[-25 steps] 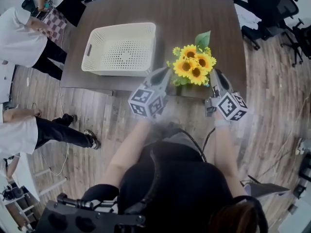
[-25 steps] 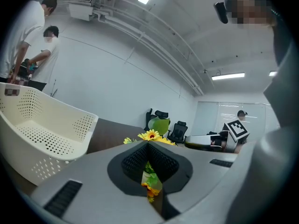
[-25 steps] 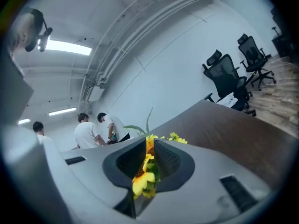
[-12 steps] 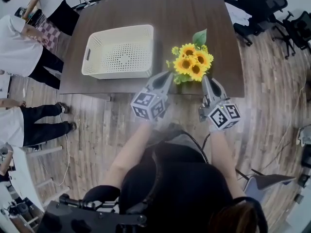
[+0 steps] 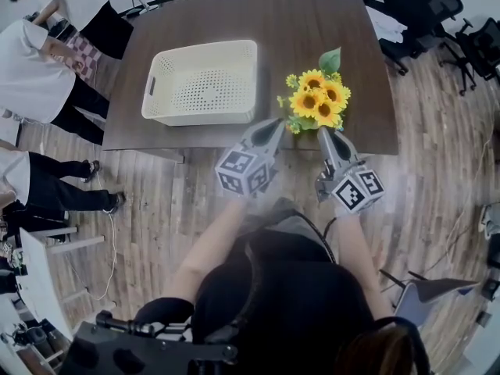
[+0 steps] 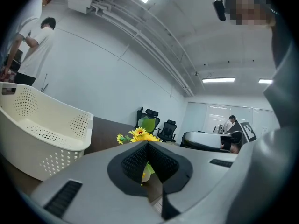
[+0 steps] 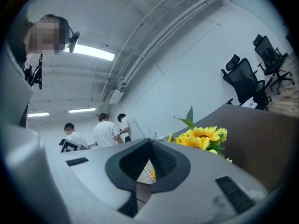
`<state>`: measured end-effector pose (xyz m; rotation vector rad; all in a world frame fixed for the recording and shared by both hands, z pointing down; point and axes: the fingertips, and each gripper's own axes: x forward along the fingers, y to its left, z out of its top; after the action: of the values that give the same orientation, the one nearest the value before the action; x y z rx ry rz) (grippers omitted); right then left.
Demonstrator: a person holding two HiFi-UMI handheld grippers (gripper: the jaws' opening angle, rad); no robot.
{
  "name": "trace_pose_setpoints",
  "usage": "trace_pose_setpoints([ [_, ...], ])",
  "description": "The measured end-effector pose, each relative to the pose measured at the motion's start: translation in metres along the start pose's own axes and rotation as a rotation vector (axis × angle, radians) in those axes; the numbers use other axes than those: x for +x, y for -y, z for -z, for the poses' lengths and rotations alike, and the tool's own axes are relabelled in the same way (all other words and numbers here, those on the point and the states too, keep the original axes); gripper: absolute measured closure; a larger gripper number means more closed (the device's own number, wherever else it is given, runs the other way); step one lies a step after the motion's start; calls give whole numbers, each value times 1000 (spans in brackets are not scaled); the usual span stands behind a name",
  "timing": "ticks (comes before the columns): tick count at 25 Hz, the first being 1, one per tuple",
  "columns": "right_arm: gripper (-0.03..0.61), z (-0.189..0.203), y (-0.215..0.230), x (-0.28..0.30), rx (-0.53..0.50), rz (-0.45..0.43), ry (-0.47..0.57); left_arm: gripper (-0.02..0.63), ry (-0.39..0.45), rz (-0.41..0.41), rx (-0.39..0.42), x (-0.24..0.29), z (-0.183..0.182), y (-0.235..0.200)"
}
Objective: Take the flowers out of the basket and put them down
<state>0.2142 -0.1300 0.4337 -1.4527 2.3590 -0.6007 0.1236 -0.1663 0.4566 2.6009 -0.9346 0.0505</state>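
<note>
Both bare forearms reach fwd from the person's body. Each hand holds a grey two-jaw gripper roughly level, nose toward the table's near edge. L gripper [image 5: 273,125] sits just off the basket's near-right corner, tipped slightly down. Its black ribbed pads meet in a closed V w/ nothing b/w them. R gripper [image 5: 325,135] is further right of the basket, jaws likewise pressed together & holding nothing. Each has a cube w/ black-and-white square markers at the hand end.

The cream plastic basket [image 5: 205,80] is rectangular w/ rounded corners, perforated walls & floor, and a slot handle in one short side. The bunch of yellow sunflowers w/ green leaves [image 5: 316,104] stands upright on the table just right of the basket, outside it & apart from it. It is close ahead of both gripper noses but gripped by neither.

The dark brown wood-grain table [image 5: 312,30] is matte w/ rounded corners and stands on a grey-brown plank floor [image 5: 437,186]. Black office chairs [image 5: 426,2] stand well right of the basket, and people in white shirts [image 5: 35,61] stand to its left. The room has white walls & ceiling strip lights [image 6: 218,80].
</note>
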Motion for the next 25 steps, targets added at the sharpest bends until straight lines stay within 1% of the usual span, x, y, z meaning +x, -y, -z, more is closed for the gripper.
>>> trace_pose_setpoints([
  [3, 577, 4, -7, 1, -20, 1, -27, 613, 3, 21, 19, -1, -2, 5],
  [8, 577, 9, -13, 0, -123, 29, -74, 612, 4, 50, 59, -1, 1, 14],
  [10, 577, 12, -13, -1, -144, 42, -88, 614, 4, 56, 77, -4, 3, 17],
  [13, 577, 12, -18, -2, -158, 53, -86, 614, 8, 54, 82, -7, 4, 17],
  [16, 577, 14, -23, -6, -157, 62, -84, 614, 15, 44, 67, -13, 5, 17],
  [20, 577, 19, -25, -16, -139, 87, -81, 614, 24, 58, 52, -19, 8, 25],
  [25, 577, 30, -32, -28, -156, 117, -99, 614, 22, 67, 51, -29, 18, 31],
])
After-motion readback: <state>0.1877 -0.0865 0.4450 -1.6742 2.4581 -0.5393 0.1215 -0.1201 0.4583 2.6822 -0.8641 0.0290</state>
